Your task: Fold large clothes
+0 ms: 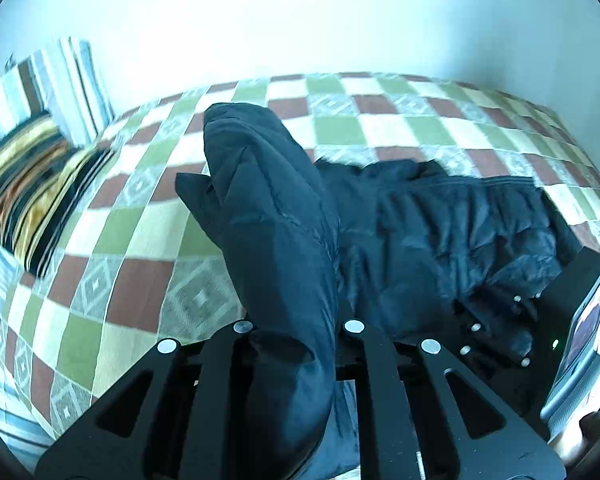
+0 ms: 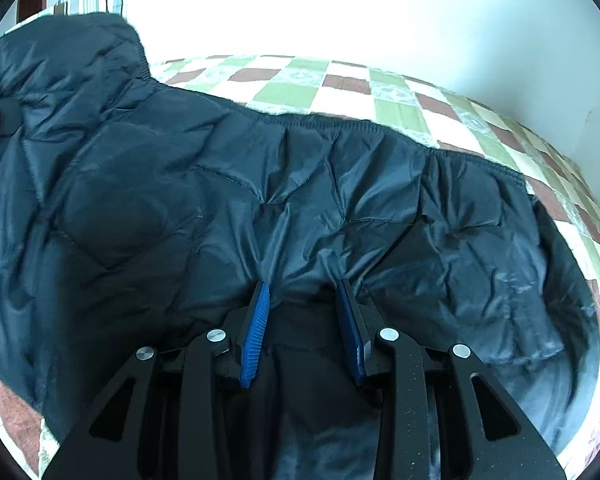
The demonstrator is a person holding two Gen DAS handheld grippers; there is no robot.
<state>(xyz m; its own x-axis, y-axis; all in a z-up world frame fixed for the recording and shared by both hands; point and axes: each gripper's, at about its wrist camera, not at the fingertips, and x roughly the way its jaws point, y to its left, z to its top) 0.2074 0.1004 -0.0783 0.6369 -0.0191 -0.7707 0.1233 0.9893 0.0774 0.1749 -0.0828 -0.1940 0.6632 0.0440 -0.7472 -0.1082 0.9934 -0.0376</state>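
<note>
Jacket (image 2: 300, 208): a dark navy quilted puffer jacket is seen spread across the bed, filling most of the right wrist view; its elastic-gathered hem runs along the upper middle of that frame.
Sleeve (image 1: 268, 216): in the left wrist view one sleeve is shown raised off the bed, running from the bottom centre up to the upper middle of the frame, its cuff end uppermost.
Left gripper (image 1: 296, 344): the lower end of the sleeve is bunched between its two black fingers; the fingertips are hidden by the fabric, so a pinch on the sleeve is suggested, though contact itself cannot be seen.
Right gripper (image 2: 306, 316): its blue-padded fingers (image 2: 256, 336) are held apart, with a fold of the jacket body lying in the gap at the bottom centre of the frame.
Bed cover (image 1: 132, 248): a checked cover in green, brown and cream is seen beneath the jacket.
Pillows (image 1: 40, 152): striped pillows are stacked at the left edge of the left wrist view.
Wall (image 1: 300, 20): a pale wall fills the top of both frames.
</note>
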